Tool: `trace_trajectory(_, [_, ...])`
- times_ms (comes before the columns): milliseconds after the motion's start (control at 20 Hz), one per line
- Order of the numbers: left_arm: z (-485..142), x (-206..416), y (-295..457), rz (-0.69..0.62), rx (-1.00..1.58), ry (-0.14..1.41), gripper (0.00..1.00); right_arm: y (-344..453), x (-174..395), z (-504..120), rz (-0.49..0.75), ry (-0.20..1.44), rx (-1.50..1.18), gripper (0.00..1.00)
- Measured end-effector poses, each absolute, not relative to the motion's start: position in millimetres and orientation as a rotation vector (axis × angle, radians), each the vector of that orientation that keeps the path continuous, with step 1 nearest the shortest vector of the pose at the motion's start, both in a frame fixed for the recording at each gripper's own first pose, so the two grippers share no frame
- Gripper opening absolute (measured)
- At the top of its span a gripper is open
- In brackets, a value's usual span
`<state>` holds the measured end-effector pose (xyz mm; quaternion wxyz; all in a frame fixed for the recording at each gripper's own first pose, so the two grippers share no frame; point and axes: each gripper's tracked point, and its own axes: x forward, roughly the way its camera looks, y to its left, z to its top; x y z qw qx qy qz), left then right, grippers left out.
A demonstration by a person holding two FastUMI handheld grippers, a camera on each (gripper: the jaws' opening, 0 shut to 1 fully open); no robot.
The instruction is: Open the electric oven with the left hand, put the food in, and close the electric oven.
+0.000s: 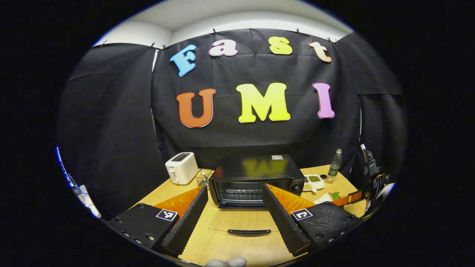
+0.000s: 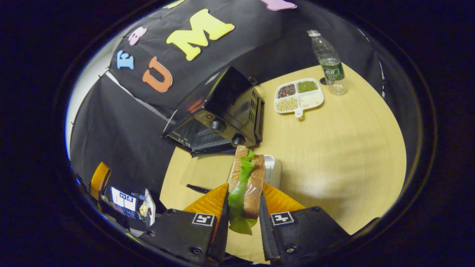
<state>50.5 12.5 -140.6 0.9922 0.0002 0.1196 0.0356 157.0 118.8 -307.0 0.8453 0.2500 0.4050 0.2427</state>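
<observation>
Carrying the sandwich [image 2: 246, 181] to the open oven [image 1: 256, 180] looks like the step in hand. Pinched between both fingers of the right gripper [image 2: 243, 207] at lower centre of the right gripper view, upright on edge, green leaf hanging out below. Best kept level, brought in low over the dropped glass door [image 1: 243, 222] and set well back on the rack [image 1: 239, 193], clear of the hinge.

Left to right in the left gripper view: white toaster [image 1: 181, 167] at middle left, a wire basket [image 1: 203, 177] just beside the oven, contents too small to tell. Oven at centre, cavity bare but for the rack. Left gripper [image 1: 233, 218] at bottom, fingers spread wide and holding nothing, door handle [image 1: 249, 232] between them. Right of the oven, a divided dish [image 2: 298, 95] with dark, green and pale beans in three compartments, the fourth whitish. Farther right, a plastic bottle [image 2: 328, 61], nearly empty.
</observation>
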Motion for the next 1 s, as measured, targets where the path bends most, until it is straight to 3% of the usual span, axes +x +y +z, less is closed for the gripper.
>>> trace_trajectory(300, [-146,44,16,-0.104,-0.005,0.203,0.95,176,141,-288,0.367,0.729,0.694,0.32])
trace_trajectory(650, [-150,23,29,-0.154,-0.059,0.192,0.95,272,138,-300,0.304,0.624,1.014,0.32])
trace_trajectory(1000, [-158,14,40,-0.181,-0.063,0.185,0.96,336,191,-304,0.252,0.531,1.136,0.31])
